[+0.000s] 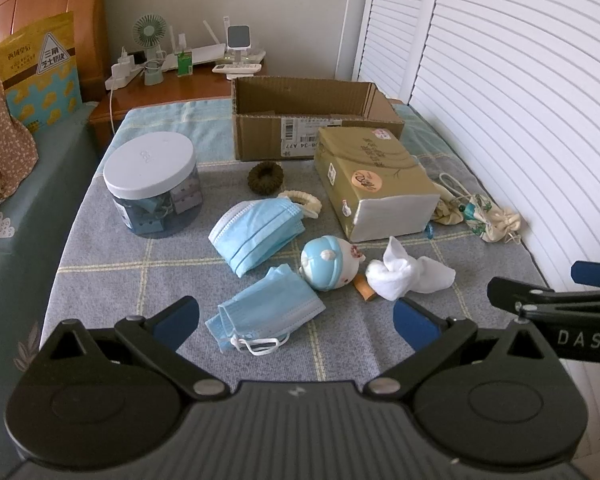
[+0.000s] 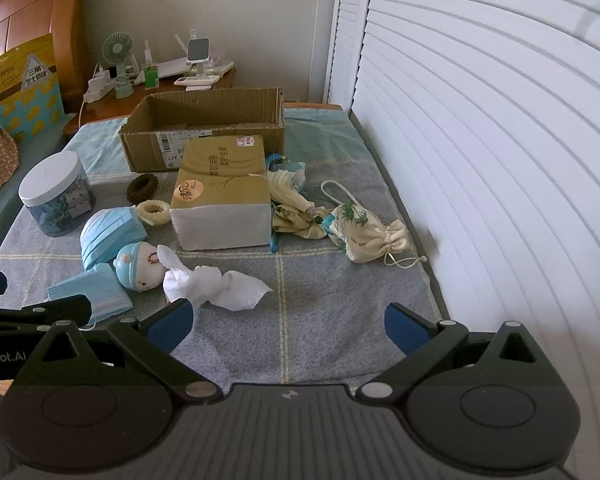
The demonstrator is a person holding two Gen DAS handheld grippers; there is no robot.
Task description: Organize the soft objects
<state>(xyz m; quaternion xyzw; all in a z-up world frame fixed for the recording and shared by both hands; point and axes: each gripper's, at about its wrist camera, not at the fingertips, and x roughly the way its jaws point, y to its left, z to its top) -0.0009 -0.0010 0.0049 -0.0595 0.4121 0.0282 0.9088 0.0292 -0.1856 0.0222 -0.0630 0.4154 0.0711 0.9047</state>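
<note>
On the grey checked cloth [image 1: 140, 272] lie two blue face masks [image 1: 256, 232] [image 1: 266, 312], a small doll with a blue cap [image 1: 328, 264], a white sock [image 1: 404, 274], a dark scrunchie [image 1: 266, 178], a cream scrunchie [image 1: 304, 200] and drawstring pouches [image 2: 368, 232]. An open cardboard box [image 1: 312, 120] stands at the back. My left gripper [image 1: 296, 322] is open and empty, just above the near mask. My right gripper [image 2: 288, 326] is open and empty, right of the sock [image 2: 220, 284].
A tissue pack [image 1: 374, 184] sits in front of the box. A clear jar with a white lid [image 1: 152, 184] stands at the left. White louvred doors [image 2: 480, 160] run along the right. A nightstand with a fan [image 1: 150, 52] stands behind.
</note>
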